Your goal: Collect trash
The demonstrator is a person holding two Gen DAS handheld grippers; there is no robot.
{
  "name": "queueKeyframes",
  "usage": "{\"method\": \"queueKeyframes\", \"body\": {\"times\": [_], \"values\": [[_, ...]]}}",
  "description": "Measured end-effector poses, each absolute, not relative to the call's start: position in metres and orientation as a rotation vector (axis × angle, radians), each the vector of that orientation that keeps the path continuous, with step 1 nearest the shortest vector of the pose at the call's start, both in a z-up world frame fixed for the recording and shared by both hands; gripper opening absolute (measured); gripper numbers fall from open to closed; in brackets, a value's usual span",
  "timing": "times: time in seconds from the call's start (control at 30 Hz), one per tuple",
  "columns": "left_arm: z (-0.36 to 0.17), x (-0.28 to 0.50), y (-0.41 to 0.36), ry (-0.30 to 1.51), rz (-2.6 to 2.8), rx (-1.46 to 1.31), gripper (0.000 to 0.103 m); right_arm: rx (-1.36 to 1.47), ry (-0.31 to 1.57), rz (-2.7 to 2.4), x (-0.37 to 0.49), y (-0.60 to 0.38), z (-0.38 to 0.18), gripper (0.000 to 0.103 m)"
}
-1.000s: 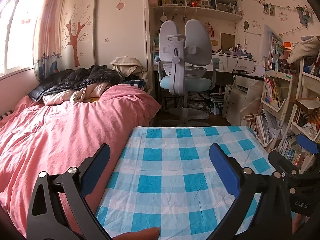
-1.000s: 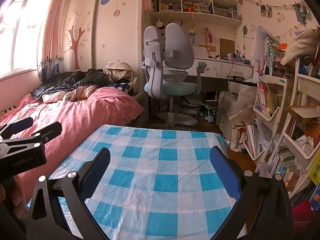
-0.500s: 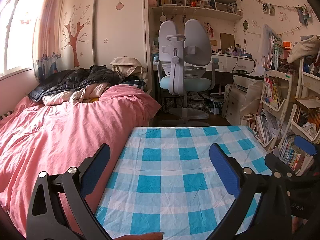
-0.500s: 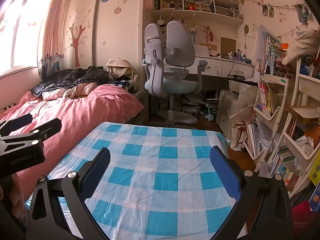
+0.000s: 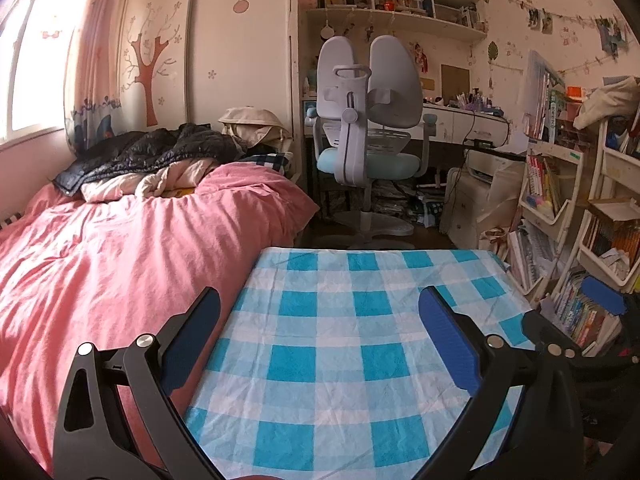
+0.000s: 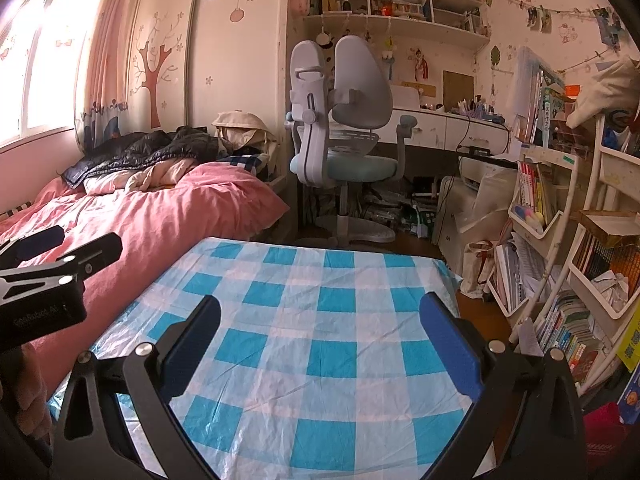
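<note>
Both of your tongs stand wide and carry nothing: the left tongs and the right tongs each hover low over the near part of the blue-and-white checked cloth-covered bench, blue pads spread far apart. In the right wrist view the left tongs show at the left edge, beside the pink bed.

No trash lies on the bench, so there is no long axis to line up with and neither hand is nearer to a target. The only likely candidates are off the bench: a crumpled white paper wad sits in a white wire shelf bin to the right, nearer your right hand, and a scatter of papers and packets on the floor lies straight ahead beyond the far edge, under the grey-backed swivel chair with a pale blue seat. Whether either is meant as trash I cannot tell.

The cloth is thin and wrinkled and will probably slide if dragged. The pink rumpled bed quilt presses against the bench's left side; crowded white bookshelves close in the right.
</note>
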State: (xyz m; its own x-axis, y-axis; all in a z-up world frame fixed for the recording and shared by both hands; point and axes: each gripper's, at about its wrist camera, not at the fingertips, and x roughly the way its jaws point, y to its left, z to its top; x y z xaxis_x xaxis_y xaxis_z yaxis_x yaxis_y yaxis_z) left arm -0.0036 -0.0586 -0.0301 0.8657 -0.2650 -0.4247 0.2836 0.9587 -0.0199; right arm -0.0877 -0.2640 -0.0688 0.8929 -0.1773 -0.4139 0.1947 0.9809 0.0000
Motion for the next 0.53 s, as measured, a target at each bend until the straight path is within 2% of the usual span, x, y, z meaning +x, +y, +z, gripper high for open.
{"method": "queueKeyframes", "body": {"times": [0.2, 0.43, 0.53], "values": [[-0.032, -0.008, -0.063, 0.42, -0.247, 0.12, 0.096, 0.077, 0.524, -0.189, -0.071, -0.276, -0.082, 0.096], [-0.041, 0.017, -0.046, 0.565, -0.239, 0.08, 0.096, 0.088, 0.741, -0.232, -0.028, -0.297, -0.118, 0.096], [-0.044, 0.018, -0.043, 0.57, -0.233, 0.099, 0.096, 0.075, 0.799, -0.235, -0.016, -0.302, -0.131, 0.095]]}}
